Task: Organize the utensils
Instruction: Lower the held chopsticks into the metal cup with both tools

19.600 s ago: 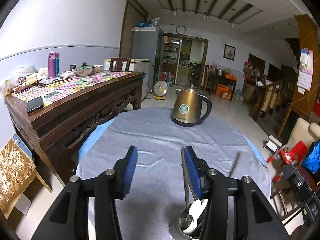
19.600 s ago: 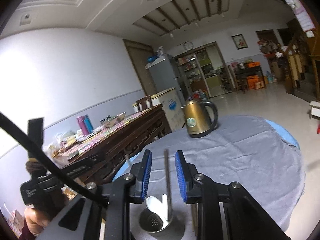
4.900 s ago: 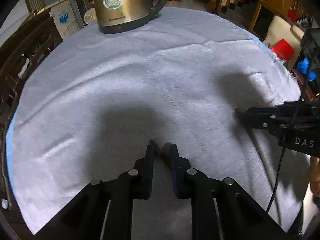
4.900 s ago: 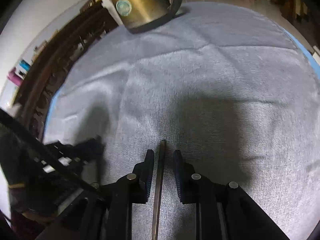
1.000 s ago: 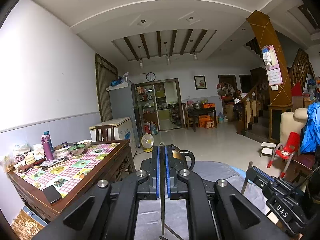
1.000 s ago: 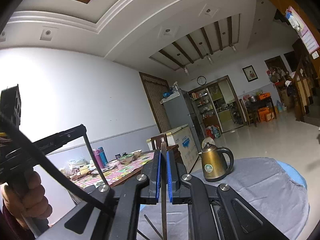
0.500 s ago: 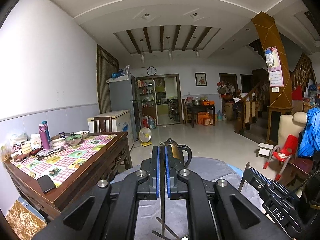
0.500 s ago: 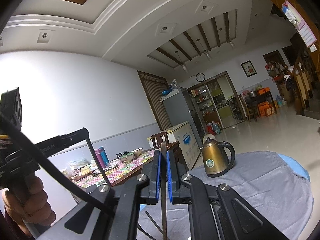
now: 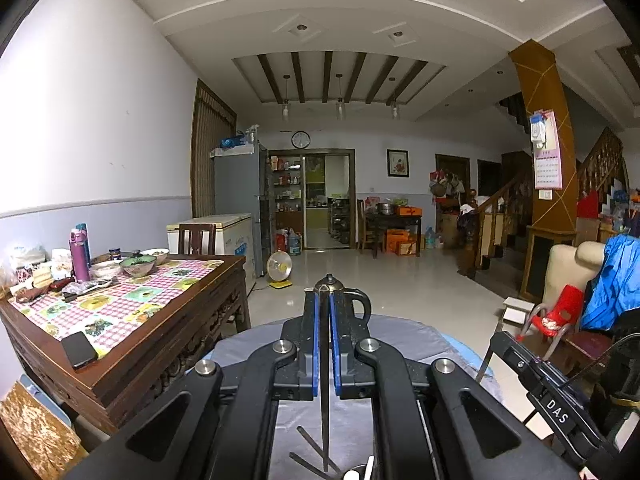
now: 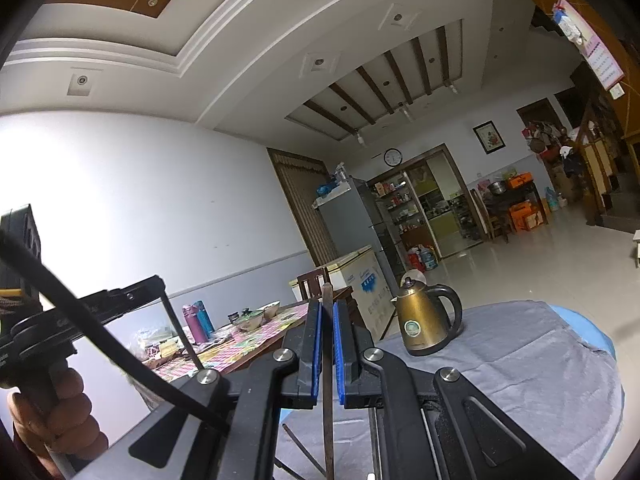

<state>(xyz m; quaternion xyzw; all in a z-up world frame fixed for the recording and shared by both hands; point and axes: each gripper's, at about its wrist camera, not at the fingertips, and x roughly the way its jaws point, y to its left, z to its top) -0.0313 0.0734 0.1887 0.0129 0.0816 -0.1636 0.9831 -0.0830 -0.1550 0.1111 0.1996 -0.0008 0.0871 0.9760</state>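
Note:
My left gripper (image 9: 324, 300) is shut on a thin dark chopstick (image 9: 324, 420) that hangs down between its blue pads. My right gripper (image 10: 327, 308) is shut on a second chopstick (image 10: 328, 420), also upright. Both hang over the round table with the grey cloth (image 10: 520, 368). Other chopsticks (image 9: 308, 442) lean at the bottom of the left wrist view, beside a white spoon tip (image 9: 370, 464); the holder itself is hidden. The left gripper also shows at the left of the right wrist view (image 10: 160, 282), and the right gripper at the right of the left wrist view (image 9: 498, 338).
A brass kettle (image 10: 426, 326) stands at the far side of the round table. A dark wooden table (image 9: 132, 328) with a checked cloth, bowls, bottles and a phone (image 9: 79, 349) is to the left. A red chair (image 9: 554, 318) and blue cloth are to the right.
Both grippers have tilted slightly downward while staying shut on their chopsticks; more of the table and the leaning chopsticks below show now.

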